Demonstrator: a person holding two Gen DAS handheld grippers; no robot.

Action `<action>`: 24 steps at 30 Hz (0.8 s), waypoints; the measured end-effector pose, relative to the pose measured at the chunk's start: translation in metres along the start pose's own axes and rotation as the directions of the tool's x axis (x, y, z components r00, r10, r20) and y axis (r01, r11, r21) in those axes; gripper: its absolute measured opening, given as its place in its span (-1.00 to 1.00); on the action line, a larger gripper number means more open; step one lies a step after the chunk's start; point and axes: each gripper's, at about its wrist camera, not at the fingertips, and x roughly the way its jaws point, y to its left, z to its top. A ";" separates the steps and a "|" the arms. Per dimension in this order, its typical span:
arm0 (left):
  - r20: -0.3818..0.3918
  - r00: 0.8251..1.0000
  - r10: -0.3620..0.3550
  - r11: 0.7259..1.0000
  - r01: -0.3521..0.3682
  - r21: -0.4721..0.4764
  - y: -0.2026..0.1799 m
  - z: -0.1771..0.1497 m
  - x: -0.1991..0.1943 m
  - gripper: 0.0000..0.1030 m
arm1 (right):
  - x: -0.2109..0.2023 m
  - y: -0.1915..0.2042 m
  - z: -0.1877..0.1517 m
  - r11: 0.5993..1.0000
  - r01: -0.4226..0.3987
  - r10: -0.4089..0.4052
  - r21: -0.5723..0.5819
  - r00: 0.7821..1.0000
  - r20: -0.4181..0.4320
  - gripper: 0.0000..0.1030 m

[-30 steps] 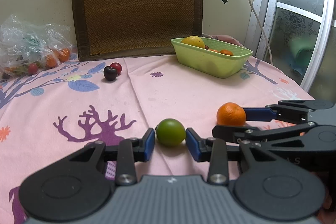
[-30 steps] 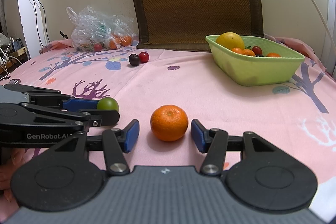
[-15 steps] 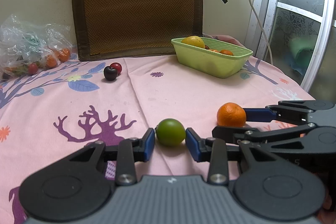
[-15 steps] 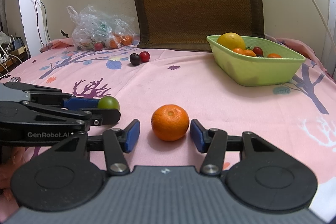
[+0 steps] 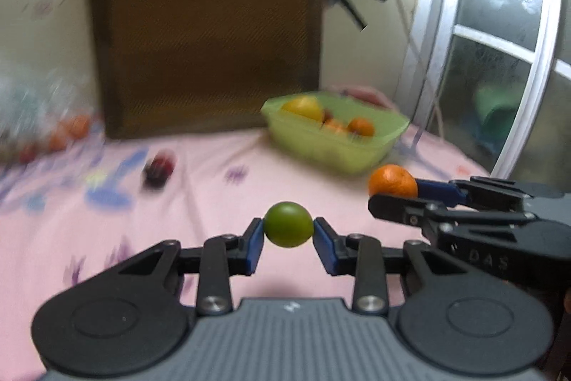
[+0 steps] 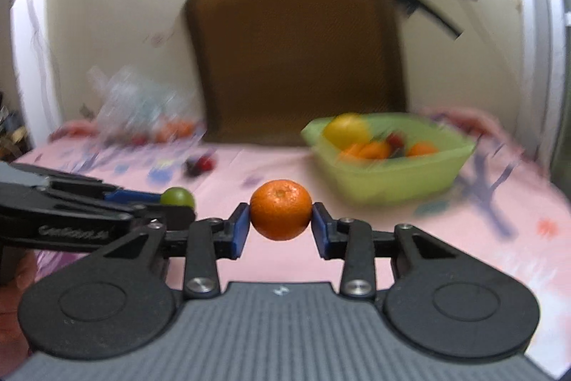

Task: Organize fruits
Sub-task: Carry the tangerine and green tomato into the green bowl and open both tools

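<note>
Both fruits have left the surface since a second ago, each now lifted in a closed grip.
Left gripper (image 5: pixel 288 234) clamps the green fruit (image 5: pixel 288 224); right gripper (image 6: pixel 281 226) clamps the orange (image 6: pixel 281 214). Carrying step: next, release them over the green basket (image 6: pixel 392 181), at 1 o'clock.

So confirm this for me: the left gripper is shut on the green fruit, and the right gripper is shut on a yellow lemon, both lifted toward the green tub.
One thing is off. The right gripper is shut on an orange, not a yellow lemon, as the right wrist view shows. The yellow fruit already lies in the green tub. The left gripper is indeed shut on the green fruit.
</note>
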 end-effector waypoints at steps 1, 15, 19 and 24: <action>0.009 1.000 -0.015 1.000 0.015 0.009 -0.004 0.013 0.006 -0.40 | 0.003 -0.010 0.008 1.000 0.017 -0.017 0.013 1.000 0.020 -0.23; -0.050 0.992 -0.112 0.990 0.116 0.086 -0.040 0.097 0.146 -0.38 | 0.077 -0.115 0.028 0.983 0.161 -0.161 0.087 0.987 -0.014 -0.19; -0.066 0.990 -0.127 0.990 0.131 0.058 -0.038 0.096 0.161 -0.31 | 0.077 -0.115 0.026 0.979 0.195 -0.195 0.057 0.981 -0.001 -0.13; -0.018 0.991 -0.133 0.991 0.133 0.011 -0.023 0.100 0.141 -0.21 | 0.065 -0.123 0.026 0.972 0.203 -0.211 0.121 0.976 0.053 -0.02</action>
